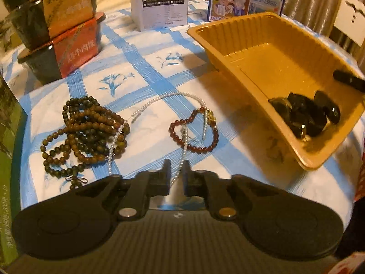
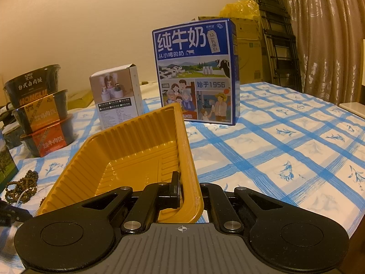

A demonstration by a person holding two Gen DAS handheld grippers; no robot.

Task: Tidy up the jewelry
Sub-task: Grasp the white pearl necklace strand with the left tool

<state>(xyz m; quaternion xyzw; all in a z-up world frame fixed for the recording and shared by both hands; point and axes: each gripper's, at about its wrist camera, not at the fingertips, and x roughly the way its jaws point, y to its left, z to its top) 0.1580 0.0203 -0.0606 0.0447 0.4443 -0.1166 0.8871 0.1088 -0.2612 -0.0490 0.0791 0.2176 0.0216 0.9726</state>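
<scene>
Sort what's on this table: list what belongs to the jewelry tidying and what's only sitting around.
Belongs to the job:
yellow tray, tilted up by the right gripper
dark stone bracelet in the tray
brown bead strands
pearl necklace
red bead bracelet
left gripper

Lying about:
milk carton
white box
stacked food bowls

Blue milk carton (image 2: 196, 73) reading 纯牛奶, 从小喝的奶, 始于1956, stacked meal bowls (image 2: 38, 109) reading HONGLU, 台式卤肉饭

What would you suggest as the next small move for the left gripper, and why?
Probably close the left gripper on the pearl strand lying between its fingers. The right gripper holds the yellow tray tilted by its rim, dark beads already inside; the red bracelet and brown beads remain on the cloth.
</scene>
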